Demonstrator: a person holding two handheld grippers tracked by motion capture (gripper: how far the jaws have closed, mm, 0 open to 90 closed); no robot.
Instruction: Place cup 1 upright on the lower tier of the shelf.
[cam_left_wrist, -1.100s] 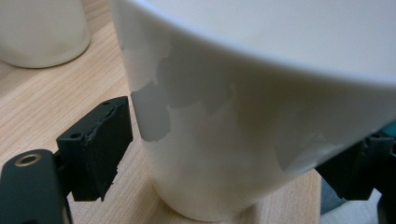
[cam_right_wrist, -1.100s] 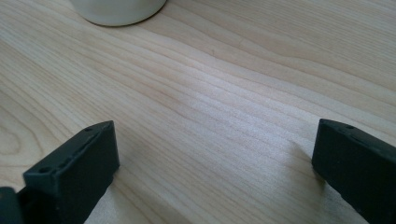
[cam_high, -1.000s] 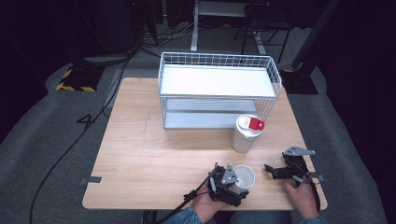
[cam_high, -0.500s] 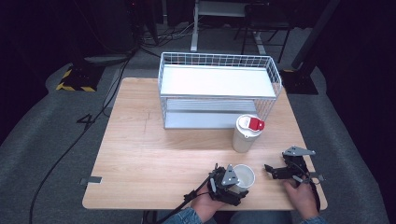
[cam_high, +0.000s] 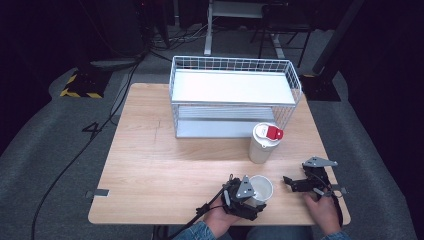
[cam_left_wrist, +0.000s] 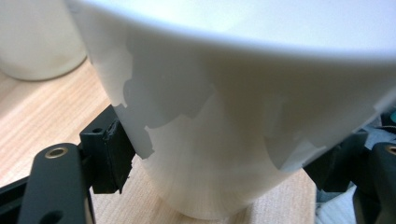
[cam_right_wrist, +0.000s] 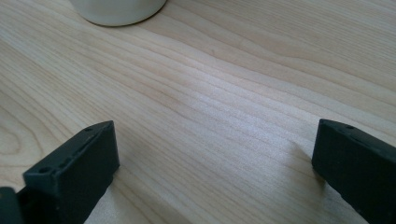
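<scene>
A white cup (cam_high: 261, 188) stands upright and open-topped near the near edge of the wooden table (cam_high: 165, 170), right of centre. Its wall is plain white and tapers toward the base; in the left gripper view its surface (cam_left_wrist: 224, 140) shows blotchy shading, and the base rests on the wood. The left gripper (cam_high: 245, 197) has just closed its jaws onto the cup: the black pads (cam_left_wrist: 114, 154) press against the lower wall on both sides, pinching it. From above, that gripper's body and grey plate cover the cup's near left side, so the contact is hidden there, and the cup's rim is cut off at the top of the left gripper view.

The right gripper (cam_high: 290, 182) lies on the table to the right of the cup, apart from it, with its jaws spread wide over bare wood and nothing between them.

A taller white container (cam_high: 263, 144) with a red tab on its lid stands just beyond the cup; only its base edge (cam_right_wrist: 116, 11) enters the right gripper view. Farther off sits a white wire rack (cam_high: 235, 95) with two shelves.
</scene>
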